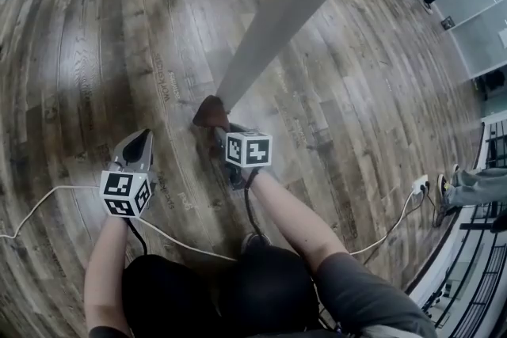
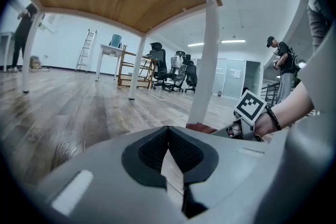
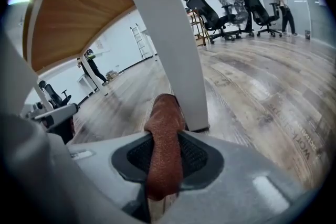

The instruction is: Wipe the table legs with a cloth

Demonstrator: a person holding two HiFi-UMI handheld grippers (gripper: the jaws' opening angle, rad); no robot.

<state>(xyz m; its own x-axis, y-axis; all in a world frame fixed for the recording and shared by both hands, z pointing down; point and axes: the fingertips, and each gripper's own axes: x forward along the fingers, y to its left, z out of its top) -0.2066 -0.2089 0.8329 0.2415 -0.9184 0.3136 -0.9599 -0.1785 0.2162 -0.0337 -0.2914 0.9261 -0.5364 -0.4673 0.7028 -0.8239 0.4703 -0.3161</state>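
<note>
A white table leg (image 1: 273, 20) slants down to the wooden floor; it also shows in the right gripper view as the table leg (image 3: 168, 44) and in the left gripper view as the table leg (image 2: 205, 60). My right gripper (image 1: 218, 129) is shut on a brown cloth (image 1: 211, 112), whose tip rests against the foot of the leg. The cloth (image 3: 163, 144) hangs pinched in the right gripper (image 3: 164, 139). My left gripper (image 1: 139, 140) hovers low over the floor to the left of the leg, shut and holding nothing. From the left gripper (image 2: 168, 132) a bit of the cloth (image 2: 202, 127) is visible.
A white cable (image 1: 47, 192) runs across the floor under my arms to a power strip (image 1: 418, 186). A person's feet (image 1: 447, 194) stand at the right. Office chairs (image 2: 173, 73), a ladder (image 2: 86, 50) and other table legs (image 2: 137, 68) stand farther off.
</note>
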